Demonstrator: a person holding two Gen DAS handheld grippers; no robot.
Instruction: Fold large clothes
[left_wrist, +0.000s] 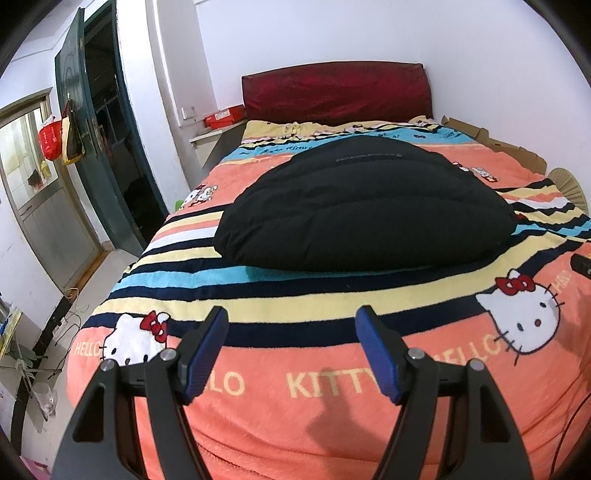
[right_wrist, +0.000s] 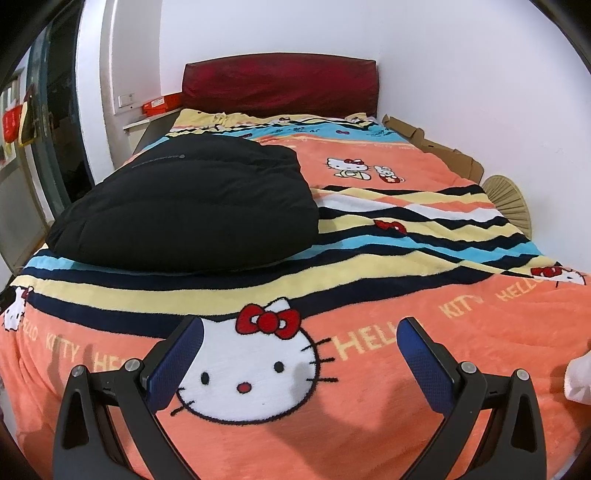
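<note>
Two tongs: both in view over the foot of the bed, neither touching anything.
Left tongs (left_wrist: 291, 321): blue pads spread wide, nothing between them; only the blanket shows in the gap.
Right tongs (right_wrist: 301, 332): blue pads likewise spread wide, gap empty; a printed cat face on the blanket lies beneath and between them.
Jacket (left_wrist: 364, 206): black, padded, lying in a rounded, bundled heap on top of the blanket, about mid-bed. A thin line of small print runs along its far upper part. In the right wrist view the jacket (right_wrist: 192, 206) sits toward the left half of the bed.
Jacket to tongs: well apart; several stripes of blanket lie between the heap's near edge and both pairs of pads.
Blanket (left_wrist: 332, 413): orange fleece with dark, cream, white and blue stripes, cat faces and lettering; covers the whole bed and drapes over the near edge.
Headboard (left_wrist: 336, 92): dark red, padded, against the white wall at the far end.
Red box (left_wrist: 225, 116): on a pale ledge just left of the headboard.
Cardboard (right_wrist: 436, 147): flattened pieces wedged between the bed's right side and the wall.
Fan (right_wrist: 508, 201): pleated, tan, lying at the right edge of the bed near the wall.
Door (left_wrist: 85, 122): dark green, standing open on the left; a red bag (left_wrist: 50, 140) hangs just beside it.
</note>
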